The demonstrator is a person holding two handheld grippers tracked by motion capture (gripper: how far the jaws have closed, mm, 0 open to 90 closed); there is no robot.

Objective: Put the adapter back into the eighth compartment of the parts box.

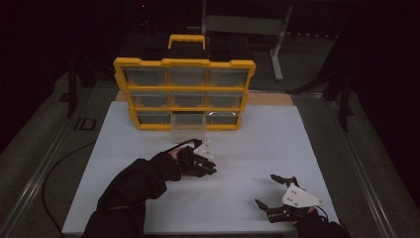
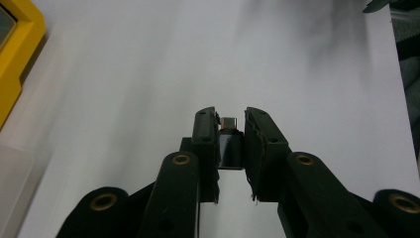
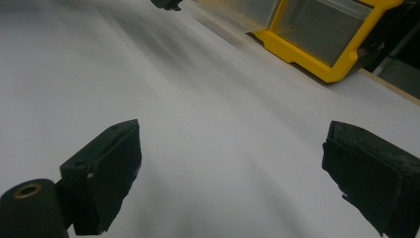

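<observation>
Left gripper view gives us the closest look at the thing in hand: a small black adapter (image 2: 230, 148), a short blocky body with a glossy dark face and a narrower silver metal plug at one end. We see it clamped between the two black jaws of our left gripper (image 2: 231, 124), the pads pressing its two long sides, so the jaws stand close together with just the adapter's width between them. Its long axis runs along the jaws, and the metal plug points forward, away from the hand, reaching about level with the jaw tips. Below it lies the white table sheet (image 2: 148, 74); whether the adapter touches the sheet we cannot tell. At the left edge of this view a corner of the yellow drawer organizer (image 2: 15, 59) shows, with part of a clear plastic drawer (image 2: 12, 173) below it. In the high view, our left gripper (image 1: 205, 166) sits near the middle of the sheet, just in front of the clear drawer (image 1: 187, 128) that stands pulled out from the organizer's bottom row; the adapter is too small to make out there. Our right gripper (image 1: 276, 191) rests well apart, near the front right corner of the sheet. In the right gripper view its jaws stand wide apart with bare white sheet between them, and the organizer's yellow frame (image 3: 317, 62) shows beyond.
</observation>
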